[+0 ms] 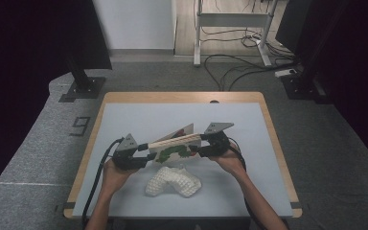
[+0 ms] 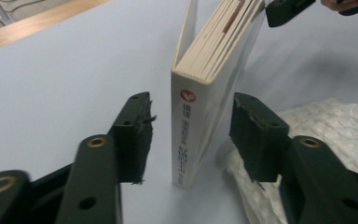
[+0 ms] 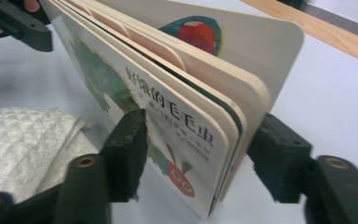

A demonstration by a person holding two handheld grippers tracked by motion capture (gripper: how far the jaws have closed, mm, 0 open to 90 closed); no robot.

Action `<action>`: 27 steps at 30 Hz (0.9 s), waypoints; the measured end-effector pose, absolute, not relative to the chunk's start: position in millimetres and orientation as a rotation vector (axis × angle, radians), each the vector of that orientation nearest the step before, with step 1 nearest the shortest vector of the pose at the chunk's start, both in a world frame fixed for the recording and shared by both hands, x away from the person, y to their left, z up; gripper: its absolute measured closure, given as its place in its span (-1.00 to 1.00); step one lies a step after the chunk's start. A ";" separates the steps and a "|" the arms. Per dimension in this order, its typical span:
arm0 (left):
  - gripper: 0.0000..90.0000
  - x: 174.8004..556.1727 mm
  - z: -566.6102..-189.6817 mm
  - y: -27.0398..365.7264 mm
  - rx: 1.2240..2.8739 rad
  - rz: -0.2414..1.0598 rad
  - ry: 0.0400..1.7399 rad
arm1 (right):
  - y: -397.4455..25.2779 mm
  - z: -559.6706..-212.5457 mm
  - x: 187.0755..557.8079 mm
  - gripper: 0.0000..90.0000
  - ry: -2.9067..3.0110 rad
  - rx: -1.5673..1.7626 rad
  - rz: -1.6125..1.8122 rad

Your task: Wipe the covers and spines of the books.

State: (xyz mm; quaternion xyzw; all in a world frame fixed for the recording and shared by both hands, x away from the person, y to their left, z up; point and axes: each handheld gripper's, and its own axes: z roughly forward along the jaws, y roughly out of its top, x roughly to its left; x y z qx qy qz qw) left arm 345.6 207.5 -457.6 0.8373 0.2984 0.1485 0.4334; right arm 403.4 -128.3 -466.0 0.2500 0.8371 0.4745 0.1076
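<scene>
A board book (image 1: 175, 143) with a green caterpillar on its front cover stands on its bottom edge on the grey table top (image 1: 139, 115). Its back cover (image 3: 242, 42) is splayed away from the pages. My left gripper (image 1: 149, 155) is open around the spine end (image 2: 191, 121), with a gap on both sides. My right gripper (image 1: 199, 146) straddles the opposite, open end (image 3: 168, 107) with its jaws wide apart. One jaw rests against the front cover, and the other stands just off the page edges.
A crumpled white quilted cloth (image 1: 172, 182) lies on the table just in front of the book, close to both grippers. The table's wooden rim (image 1: 182, 96) runs along the far side. Cables and stand bases sit on the floor beyond.
</scene>
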 end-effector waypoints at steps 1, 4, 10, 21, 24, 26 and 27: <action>-0.10 344.0 -457.8 207.9 2.093 0.375 0.753 | -128.9 -465.8 403.3 -0.03 2.464 0.740 1.396; -0.28 338.9 -459.3 210.8 2.110 0.385 0.771 | -129.5 -465.5 402.2 0.03 2.461 0.742 1.390; -0.58 325.4 -456.5 217.5 2.103 0.333 0.796 | -131.6 -465.3 400.6 0.19 2.452 0.746 1.385; -0.71 304.6 -458.0 188.8 2.141 0.155 0.684 | -131.9 -464.8 400.2 0.29 2.439 0.771 1.375; -0.71 303.3 -463.7 177.2 2.175 0.130 0.649 | -131.7 -464.6 400.3 0.29 2.439 0.770 1.372; -0.71 303.5 -469.3 169.1 2.197 0.123 0.630 | -131.6 -464.7 400.2 0.29 2.438 0.774 1.373; -0.71 303.8 -471.3 166.9 2.202 0.120 0.627 | -131.5 -464.8 400.1 0.28 2.439 0.777 1.372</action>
